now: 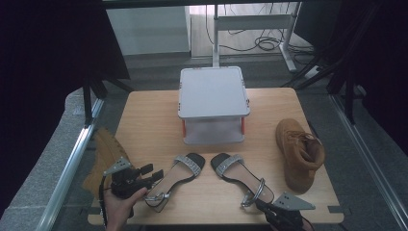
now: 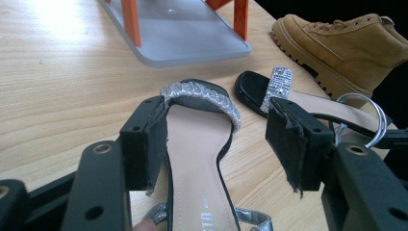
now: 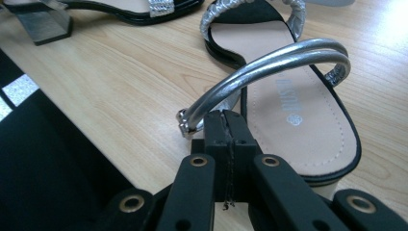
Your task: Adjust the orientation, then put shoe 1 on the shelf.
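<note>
The fingers (image 2: 144,149) of the left gripper (image 1: 144,175) stood spread, one on each side of the left sandal (image 1: 179,174), not pressing it; those of the right gripper (image 3: 230,130) were pressed together just beside the silver ankle strap (image 3: 269,65) of the right sandal (image 1: 239,177). Both sandals lay near the front of a pale wooden table (image 1: 149,120), a grey stand (image 1: 213,91) behind them and a tan boot (image 1: 298,151) at the right. Beyond lay grey floor (image 1: 159,65) and loose cables (image 1: 262,43).
</note>
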`<state>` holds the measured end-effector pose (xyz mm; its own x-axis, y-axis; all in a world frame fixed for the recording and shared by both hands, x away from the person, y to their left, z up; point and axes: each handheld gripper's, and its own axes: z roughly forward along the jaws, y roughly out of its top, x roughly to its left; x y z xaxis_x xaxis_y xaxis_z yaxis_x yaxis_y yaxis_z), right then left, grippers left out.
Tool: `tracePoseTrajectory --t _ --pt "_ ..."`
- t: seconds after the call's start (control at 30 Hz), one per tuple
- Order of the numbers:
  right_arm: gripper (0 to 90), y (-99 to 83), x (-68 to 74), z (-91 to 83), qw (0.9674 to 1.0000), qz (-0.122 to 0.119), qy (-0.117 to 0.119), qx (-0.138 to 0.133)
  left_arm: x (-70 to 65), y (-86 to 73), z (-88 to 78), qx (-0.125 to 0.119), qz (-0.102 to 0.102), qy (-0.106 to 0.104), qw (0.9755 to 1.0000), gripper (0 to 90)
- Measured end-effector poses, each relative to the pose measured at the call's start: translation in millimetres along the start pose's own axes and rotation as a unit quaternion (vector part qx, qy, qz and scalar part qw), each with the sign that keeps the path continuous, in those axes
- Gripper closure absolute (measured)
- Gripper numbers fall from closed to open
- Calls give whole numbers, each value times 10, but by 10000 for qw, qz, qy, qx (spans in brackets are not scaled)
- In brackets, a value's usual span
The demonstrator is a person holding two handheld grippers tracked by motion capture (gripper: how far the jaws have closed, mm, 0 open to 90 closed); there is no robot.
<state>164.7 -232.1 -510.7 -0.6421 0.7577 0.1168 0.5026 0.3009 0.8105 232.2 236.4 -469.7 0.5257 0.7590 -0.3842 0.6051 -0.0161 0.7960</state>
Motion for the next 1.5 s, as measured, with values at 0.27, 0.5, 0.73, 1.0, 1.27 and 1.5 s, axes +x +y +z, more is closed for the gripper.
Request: tracePoseTrajectory --t 0.27,0.5,0.73,1.0,1.27,1.5 --pt "898 -14 -84 -329 9984 116 -188 -518 -16 17 -34 -26 85 140 9999 400" --pt "865 123 -78 -304 9983 -113 -121 -557 -47 67 -121 -95 233 281 9993 399" --pt "723 463 -106 -191 9983 -273 -39 -522 -137 83 25 384 624 345 9967 391" --pt "561 831 -170 80 9979 -413 206 -446 -157 192 160 866 731 358 9929 364" --pt "520 858 -212 184 9977 -456 225 -456 -151 203 382 1439 691 612 9853 352" --pt "515 736 -302 109 9984 -314 85 -457 -152 132 546 1821 649 765 9781 346"
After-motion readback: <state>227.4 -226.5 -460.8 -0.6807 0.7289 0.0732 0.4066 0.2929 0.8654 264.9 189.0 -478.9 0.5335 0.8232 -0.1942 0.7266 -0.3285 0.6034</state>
